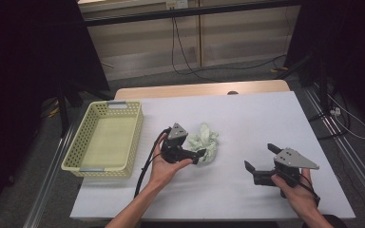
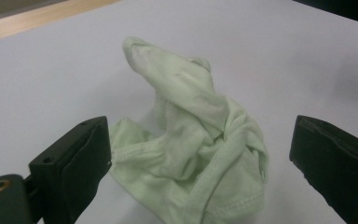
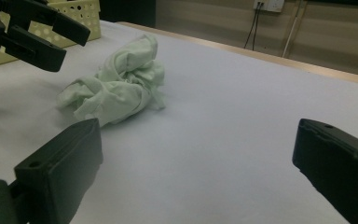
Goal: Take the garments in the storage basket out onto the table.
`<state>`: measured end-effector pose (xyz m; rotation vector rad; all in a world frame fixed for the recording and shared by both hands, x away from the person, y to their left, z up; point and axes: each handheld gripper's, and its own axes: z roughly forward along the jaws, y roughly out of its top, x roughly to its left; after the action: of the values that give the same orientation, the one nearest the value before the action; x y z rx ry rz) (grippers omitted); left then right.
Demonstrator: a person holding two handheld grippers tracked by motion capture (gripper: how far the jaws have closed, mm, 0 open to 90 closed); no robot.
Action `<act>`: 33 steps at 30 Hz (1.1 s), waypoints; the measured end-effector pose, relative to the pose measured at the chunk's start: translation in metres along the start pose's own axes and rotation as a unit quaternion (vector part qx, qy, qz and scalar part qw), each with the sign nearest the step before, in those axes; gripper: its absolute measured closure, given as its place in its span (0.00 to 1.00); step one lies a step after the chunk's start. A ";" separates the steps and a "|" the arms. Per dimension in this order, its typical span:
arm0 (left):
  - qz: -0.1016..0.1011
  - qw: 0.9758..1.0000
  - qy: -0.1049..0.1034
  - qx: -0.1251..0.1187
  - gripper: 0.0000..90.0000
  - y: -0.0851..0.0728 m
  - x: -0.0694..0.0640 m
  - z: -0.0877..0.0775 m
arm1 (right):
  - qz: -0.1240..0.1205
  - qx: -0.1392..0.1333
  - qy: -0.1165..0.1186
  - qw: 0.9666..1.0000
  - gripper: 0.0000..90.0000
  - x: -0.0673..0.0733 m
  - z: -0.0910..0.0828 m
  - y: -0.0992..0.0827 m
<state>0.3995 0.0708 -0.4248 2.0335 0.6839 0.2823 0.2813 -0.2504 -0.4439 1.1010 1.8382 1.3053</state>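
A: Start with the high view. Your left gripper (image 1: 200, 156) sits just at the 7 o'clock edge of the crumpled pale green cloth (image 1: 205, 143), jaws apart, nothing pinched. The cloth lies on the white table (image 1: 247, 118) near its middle, loose in a heap. The yellow basket (image 1: 86, 142) stands well off at 9 o'clock from the cloth, empty as far as I can see — likely where the cloth is meant to go.

B: And your right gripper (image 1: 259, 159)?

A: Parked at 4 o'clock from the cloth, well apart from it, jaws spread and empty. You seem to be keeping it clear so the left has room.

B: The left gripper view?

A: Your two black jaws stand wide at the lower corners, and the cloth (image 2: 200, 140) rises between them as a twisted peak. The left jaw looks to be just at the hem; the right one is clear of it — no squeeze on the fabric.

B: The right gripper view?

A: Jaws wide again, bare table between them. The cloth (image 3: 119, 84) lies at 11 o'clock, and your left gripper (image 3: 63, 44) hangs above its far-left side, in front of the basket (image 3: 81, 14).
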 end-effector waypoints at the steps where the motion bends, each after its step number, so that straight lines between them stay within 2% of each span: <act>1: 0.000 1.000 -0.001 0.003 0.06 -0.001 0.001 -0.002 | -0.001 0.000 0.002 1.000 0.02 0.001 0.002 0.000; 3: -0.001 1.000 0.000 -0.004 0.06 -0.005 0.003 -0.007 | -0.004 0.001 0.004 1.000 0.04 0.001 0.005 0.002; 6: -0.017 1.000 -0.002 -0.015 0.06 -0.008 0.007 -0.014 | -0.007 0.000 -0.001 1.000 0.05 0.000 0.009 0.005; 8: -0.022 1.000 0.011 -0.019 0.06 -0.009 0.008 -0.020 | -0.007 -0.004 -0.002 1.000 0.05 0.000 0.011 0.009; 11: -0.009 0.999 0.034 -0.022 0.07 -0.011 0.009 -0.030 | -0.011 -0.002 0.001 1.000 0.05 0.003 0.017 0.013; 13: -0.019 0.999 0.031 -0.030 0.07 -0.016 0.012 -0.038 | -0.012 0.000 0.005 1.000 0.05 0.006 0.022 0.015; 15: -0.028 0.998 0.037 -0.042 0.08 -0.020 0.013 -0.045 | -0.015 0.004 0.010 1.000 0.05 0.009 0.027 0.017; 17: -0.025 0.998 0.047 -0.046 0.07 -0.022 0.014 -0.052 | -0.015 0.006 0.017 1.000 0.07 0.013 0.032 0.018; 21: -0.016 0.997 0.051 -0.050 0.07 -0.026 0.012 -0.064 | -0.025 0.006 0.033 0.999 0.08 0.023 0.039 0.023; 24: -0.007 0.997 0.058 -0.044 0.07 -0.033 0.010 -0.069 | -0.038 0.009 0.043 0.998 0.07 0.028 0.043 0.026; 28: -0.020 0.997 0.060 -0.045 0.07 -0.039 0.011 -0.074 | -0.042 0.018 0.050 0.998 0.07 0.033 0.051 0.026; 30: -0.016 0.996 0.067 -0.053 0.07 -0.040 0.012 -0.075 | -0.045 0.024 0.057 0.997 0.08 0.035 0.055 0.026; 32: -0.014 0.995 0.083 -0.060 0.06 -0.041 0.012 -0.074 | -0.050 0.031 0.062 0.996 0.09 0.039 0.058 0.026; 33: -0.015 0.995 0.080 -0.060 0.06 -0.041 0.013 -0.073 | -0.049 0.030 0.064 0.996 0.10 0.040 0.060 0.026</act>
<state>0.3630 0.1470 -0.4211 1.8984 0.7763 0.4626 0.3208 -0.1844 -0.4389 0.9650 2.0110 1.2965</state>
